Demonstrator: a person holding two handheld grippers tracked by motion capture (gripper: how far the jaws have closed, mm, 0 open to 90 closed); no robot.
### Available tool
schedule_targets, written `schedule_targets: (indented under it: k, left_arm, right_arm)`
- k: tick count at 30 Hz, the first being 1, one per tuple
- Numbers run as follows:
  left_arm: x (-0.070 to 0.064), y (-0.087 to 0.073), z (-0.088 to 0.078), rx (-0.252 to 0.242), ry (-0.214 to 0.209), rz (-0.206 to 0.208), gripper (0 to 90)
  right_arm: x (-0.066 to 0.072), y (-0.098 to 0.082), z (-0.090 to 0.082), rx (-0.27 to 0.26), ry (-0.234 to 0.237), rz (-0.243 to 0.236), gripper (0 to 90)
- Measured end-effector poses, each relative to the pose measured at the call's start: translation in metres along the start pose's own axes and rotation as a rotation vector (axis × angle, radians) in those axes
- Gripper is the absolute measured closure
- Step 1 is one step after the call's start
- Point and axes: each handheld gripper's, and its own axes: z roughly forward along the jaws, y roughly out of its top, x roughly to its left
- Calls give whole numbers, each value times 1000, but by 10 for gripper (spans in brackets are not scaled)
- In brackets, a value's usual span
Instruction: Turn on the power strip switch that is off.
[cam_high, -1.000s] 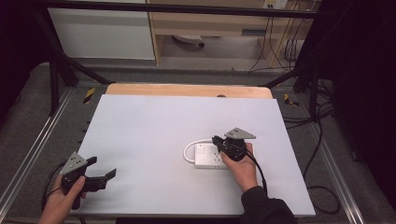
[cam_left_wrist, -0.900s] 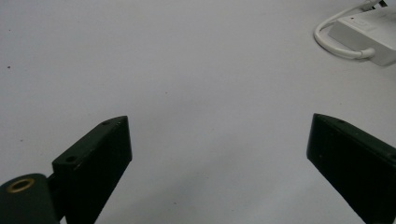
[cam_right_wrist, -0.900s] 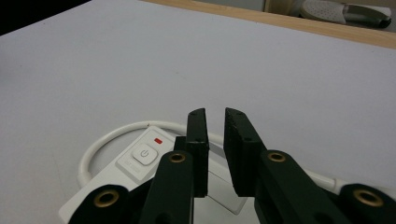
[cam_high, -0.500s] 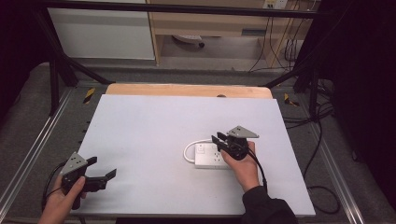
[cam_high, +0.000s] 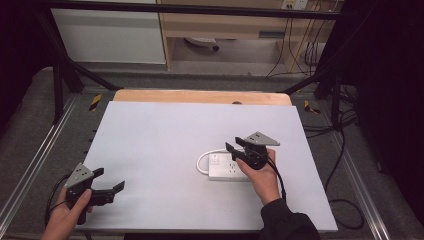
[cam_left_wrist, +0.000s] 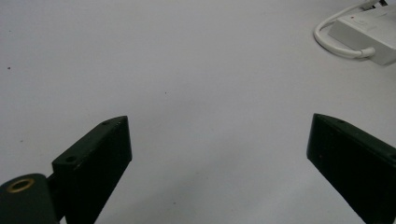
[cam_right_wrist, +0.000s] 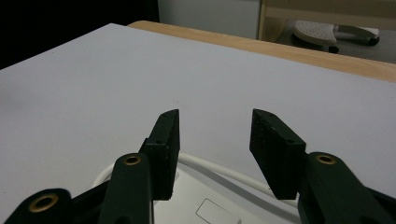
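A white power strip (cam_high: 224, 168) lies flat on the white table (cam_high: 165, 135), right of centre, with its white cable (cam_high: 201, 161) looped at its left end. My right gripper (cam_high: 233, 147) hovers just over the strip, pointing left, jaws open and holding nothing. In the right gripper view the gripper (cam_right_wrist: 215, 116) stands over the strip (cam_right_wrist: 205, 205) and cable (cam_right_wrist: 229, 171). My left gripper (cam_high: 110, 179) rests at the table's front left corner, wide open and empty. In the left gripper view this gripper (cam_left_wrist: 219, 122) faces bare table, with the strip (cam_left_wrist: 369, 32) far off at the upper right.
A wooden board edge (cam_high: 200, 96) runs along the table's back. Metal frame rails (cam_high: 35, 165) flank both sides. Loose cables (cam_high: 345, 150) lie on the floor at the right. A chair base (cam_right_wrist: 327, 29) stands behind the table.
My right gripper has lifted slightly and edged a little farther back over the power strip. The left gripper has not moved.
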Motion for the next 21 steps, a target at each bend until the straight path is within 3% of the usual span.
schedule_targets:
  k: [21]
  left_arm:
    - [1,0,0,0,0,-2,67]
  right_arm:
    - [-6,13,-10,-16,-24,48,223]
